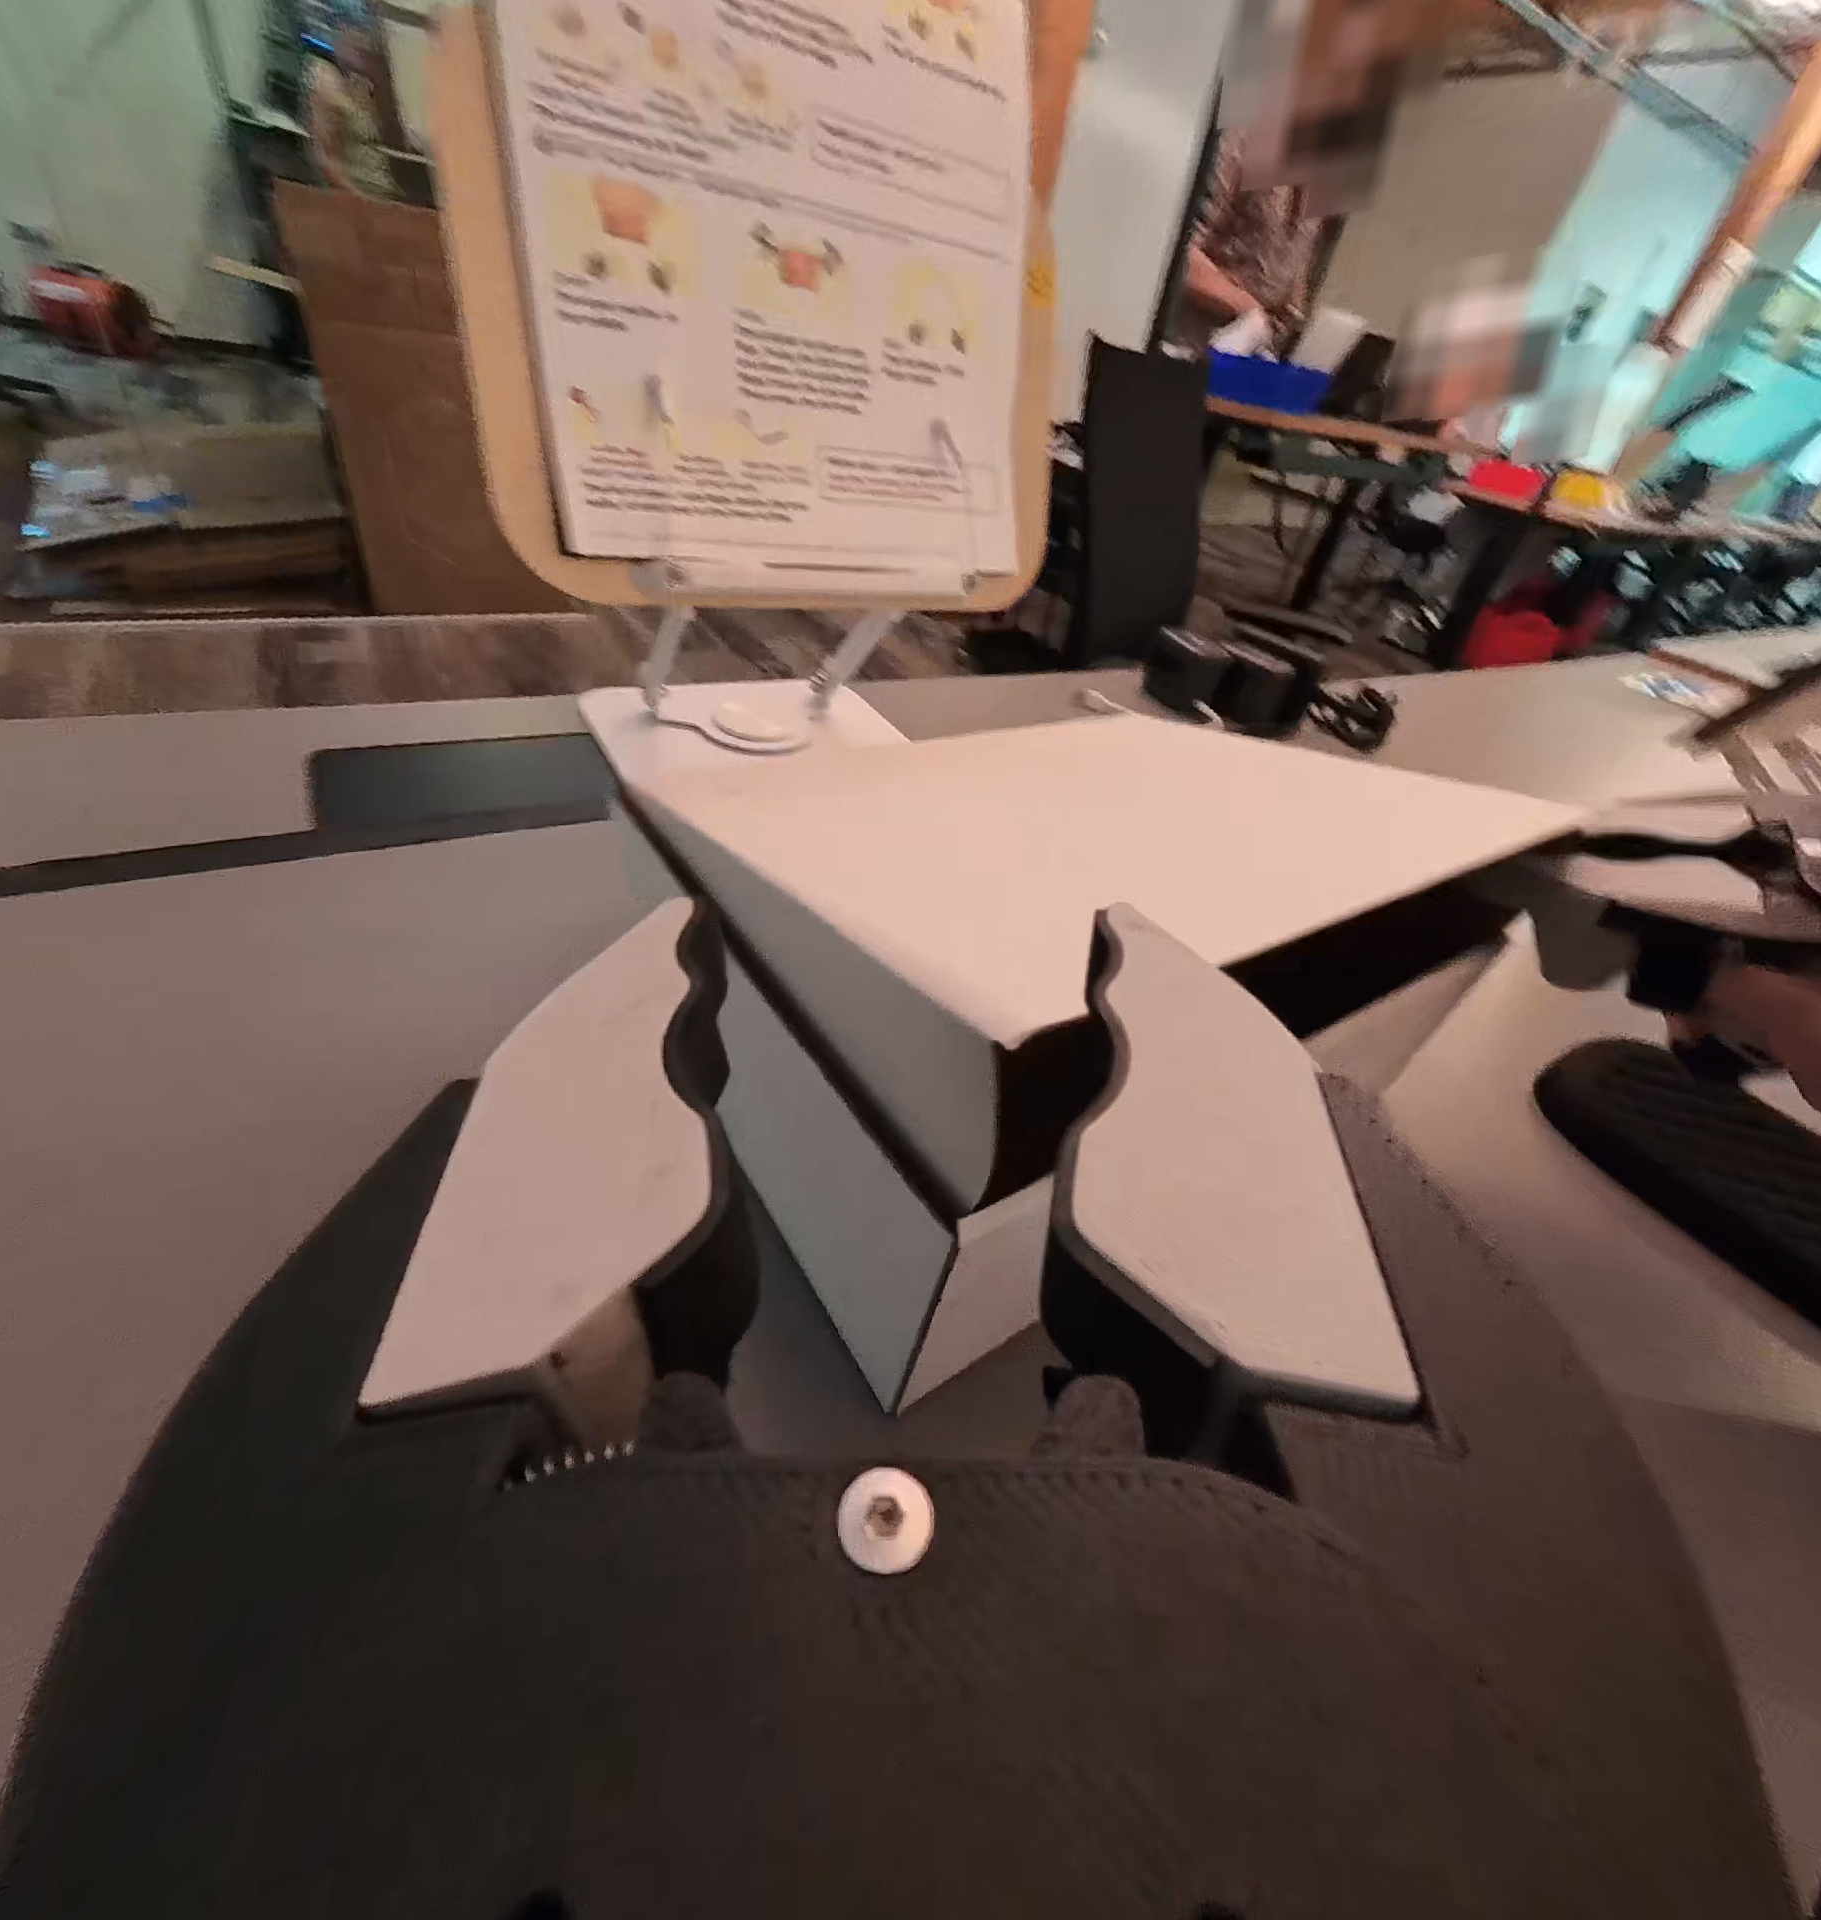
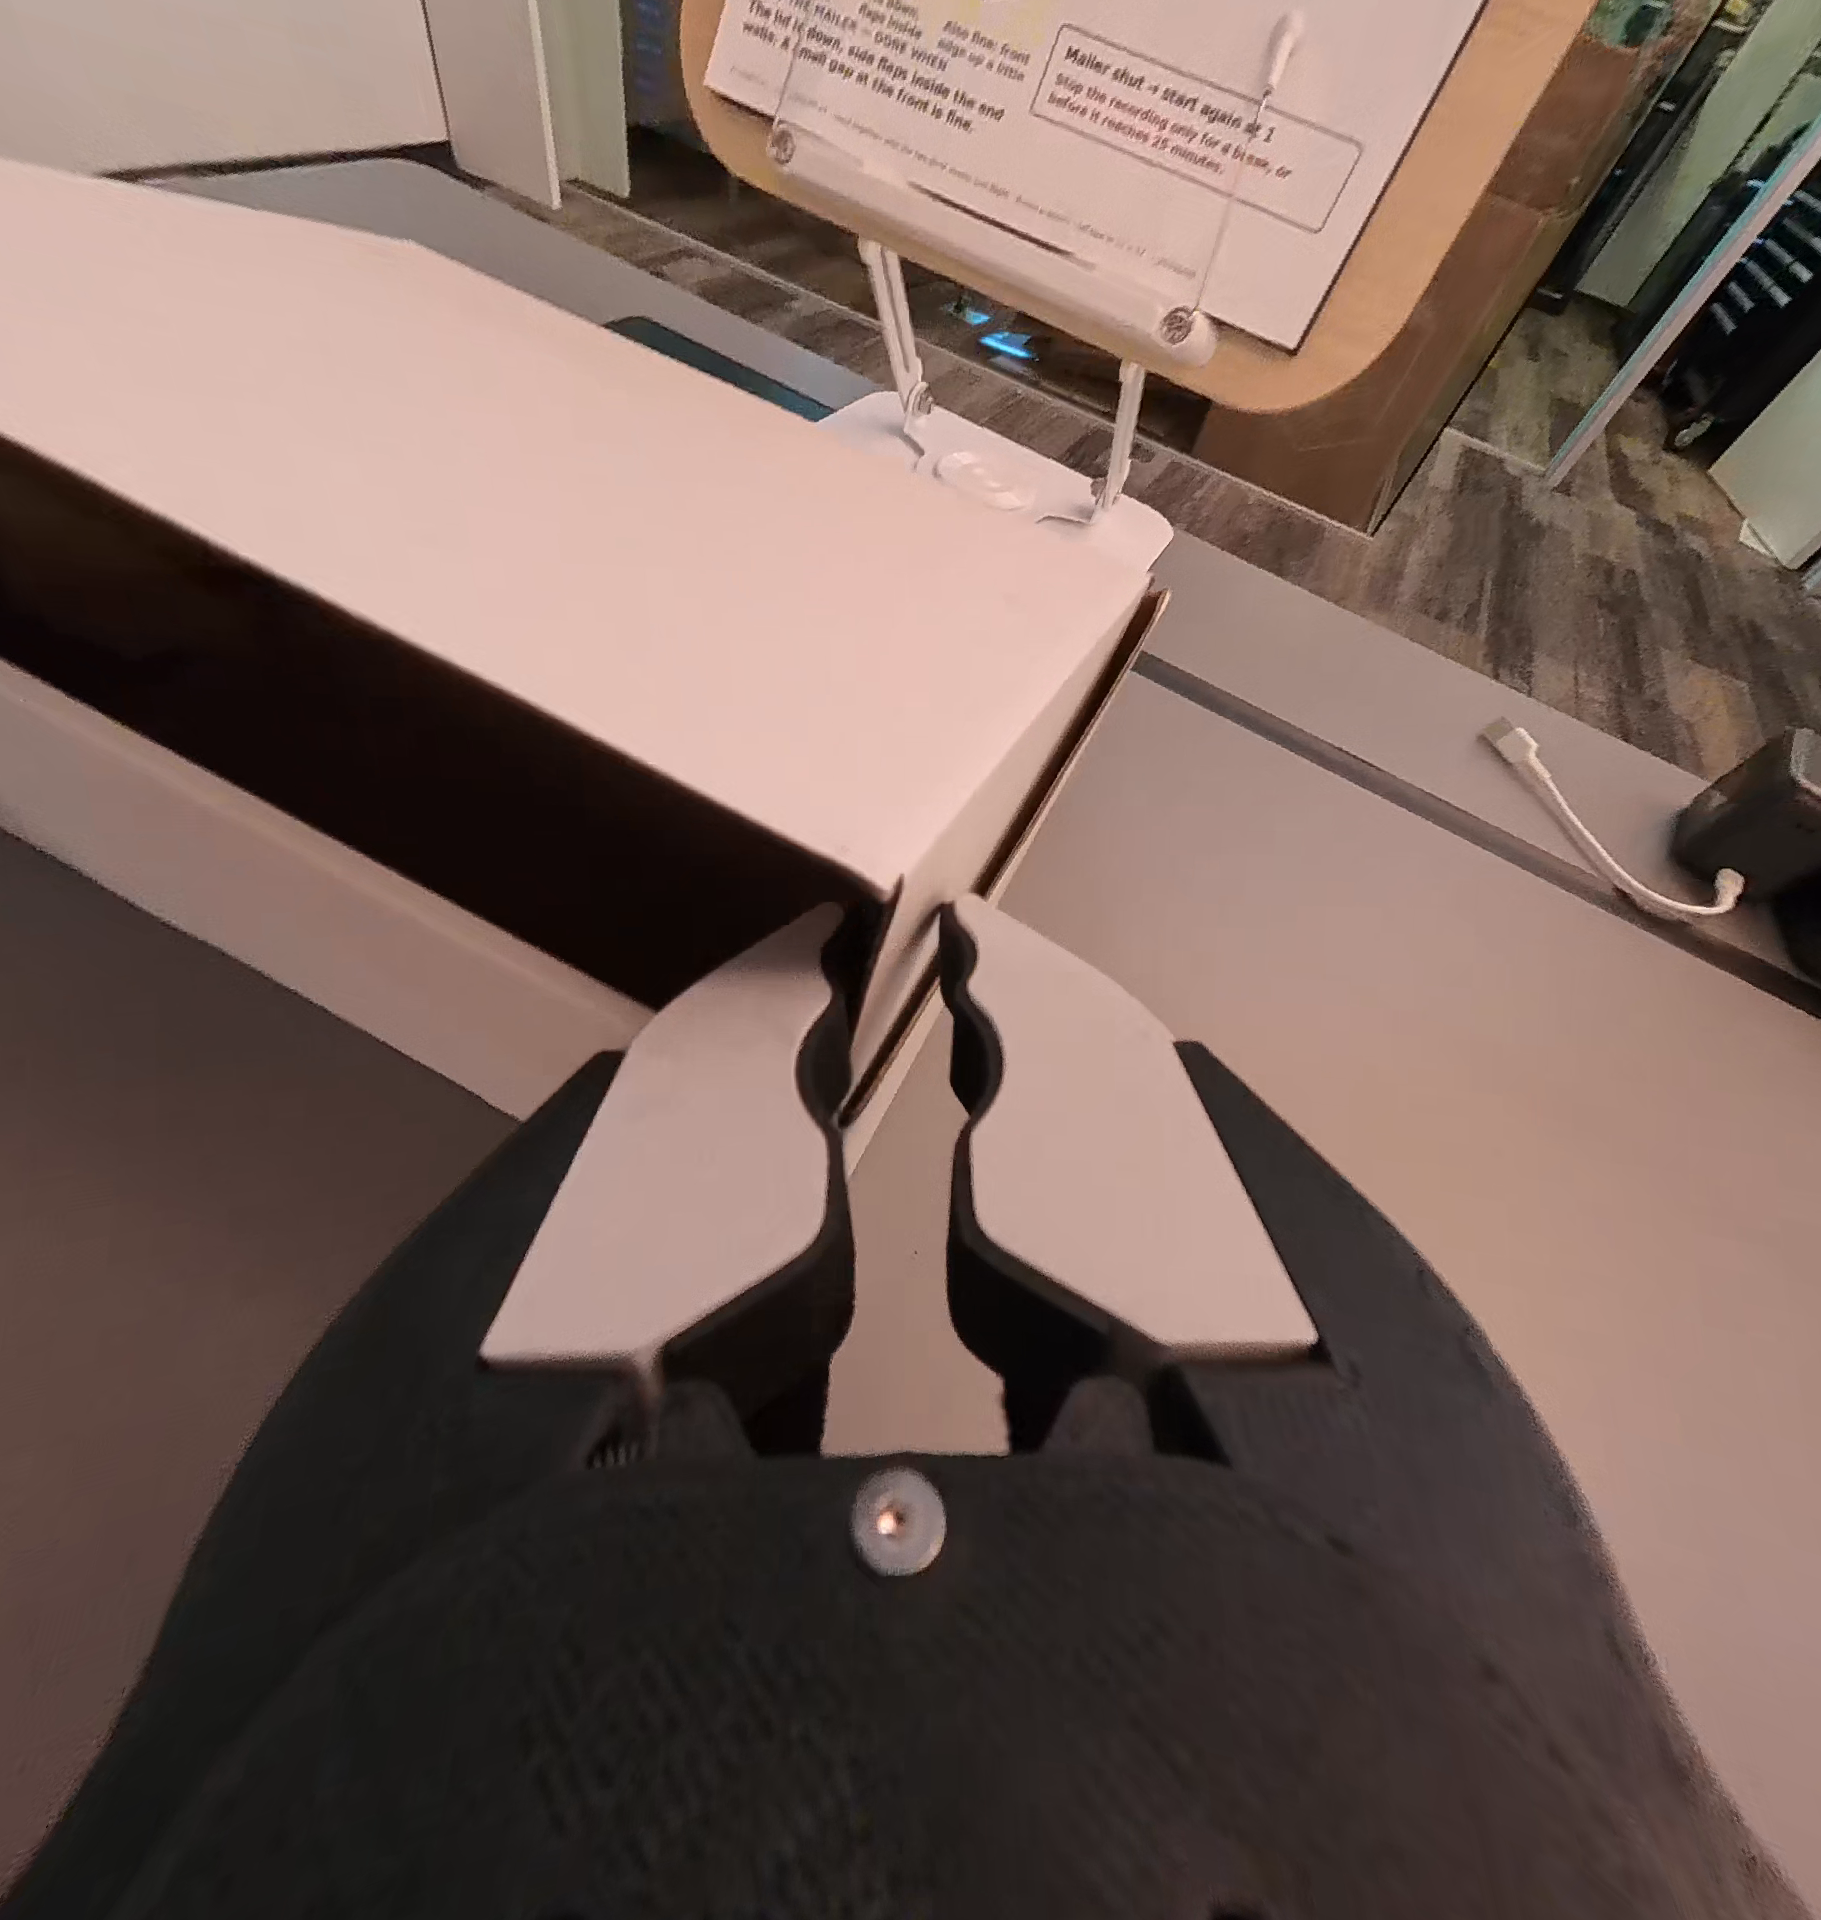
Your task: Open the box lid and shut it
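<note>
Right gripper point(image 2: 890, 935) apparently pinches the lid point(image 2: 532, 582) flap; left gripper point(image 1: 895, 935) spread around the box point(image 1: 864, 1195) corner.

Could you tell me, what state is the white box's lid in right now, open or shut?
Partly open: the lid stands raised above the box's front wall, with a dark gap between them.

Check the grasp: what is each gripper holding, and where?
Right gripper straddles the box lid's right side flap at the front corner; contact unclear. Left gripper is open around the left front corner, gripping nothing.
</note>
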The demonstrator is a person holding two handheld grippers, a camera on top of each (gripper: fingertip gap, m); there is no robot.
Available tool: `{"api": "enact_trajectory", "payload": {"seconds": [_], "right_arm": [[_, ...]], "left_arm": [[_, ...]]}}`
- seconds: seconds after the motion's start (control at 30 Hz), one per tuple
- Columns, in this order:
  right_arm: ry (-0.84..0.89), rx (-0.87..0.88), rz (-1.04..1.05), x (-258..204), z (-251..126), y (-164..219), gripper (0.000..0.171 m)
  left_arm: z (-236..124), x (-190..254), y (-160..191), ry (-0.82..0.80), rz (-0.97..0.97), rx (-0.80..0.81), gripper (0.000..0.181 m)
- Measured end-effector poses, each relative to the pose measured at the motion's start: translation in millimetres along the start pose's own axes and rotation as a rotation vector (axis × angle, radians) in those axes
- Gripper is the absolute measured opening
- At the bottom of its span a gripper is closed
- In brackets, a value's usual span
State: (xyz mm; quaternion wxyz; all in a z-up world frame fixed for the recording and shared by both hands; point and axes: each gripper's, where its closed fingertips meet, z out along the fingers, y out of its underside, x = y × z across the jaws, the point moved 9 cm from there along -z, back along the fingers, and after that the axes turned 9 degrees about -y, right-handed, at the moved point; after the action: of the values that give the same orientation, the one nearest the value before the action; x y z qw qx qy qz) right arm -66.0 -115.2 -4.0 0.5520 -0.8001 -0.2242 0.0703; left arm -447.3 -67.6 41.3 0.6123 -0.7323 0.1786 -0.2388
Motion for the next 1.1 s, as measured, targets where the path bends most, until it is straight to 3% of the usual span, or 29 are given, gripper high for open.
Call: {"api": "enact_trajectory", "payload": {"seconds": [0.17,0.27,0.43,0.57,0.67,0.73,0.9,1.1], "right_arm": [[-0.138,0.033,-0.036,-1.1,-6.4,4.0,0.032],[-0.349,0.075,-0.019,3.3,-21.6,-1.0,0.052],[-0.525,0.333,0.256,75.4,-41.9,-37.6,0.078],[-0.540,0.250,0.496,148.0,31.6,-40.9,0.087],[-0.724,0.215,0.690,162.0,88.8,-32.0,0.086],[-0.747,0.194,0.747,163.2,113.8,-26.6,0.084],[-0.747,0.064,0.702,147.7,138.8,-22.0,0.084],[-0.784,-0.004,0.715,141.3,140.3,-23.9,0.084]], "left_arm": [[14.5,5.0,15.1,0.029,0.074,-0.071,0.060],[13.6,-0.4,13.8,0.081,0.039,-0.072,0.061],[19.4,-41.3,-21.2,0.248,-0.168,-0.024,0.080],[86.8,-85.3,-26.9,0.321,-0.265,-0.149,0.083],[137.4,-106.7,-13.4,0.484,-0.455,-0.243,0.083],[157.8,-110.8,-4.1,0.569,-0.562,-0.286,0.081],[179.7,-107.8,14.0,0.508,-0.531,-0.367,0.097],[195.9,-101.0,19.8,0.509,-0.498,-0.464,0.098]]}}
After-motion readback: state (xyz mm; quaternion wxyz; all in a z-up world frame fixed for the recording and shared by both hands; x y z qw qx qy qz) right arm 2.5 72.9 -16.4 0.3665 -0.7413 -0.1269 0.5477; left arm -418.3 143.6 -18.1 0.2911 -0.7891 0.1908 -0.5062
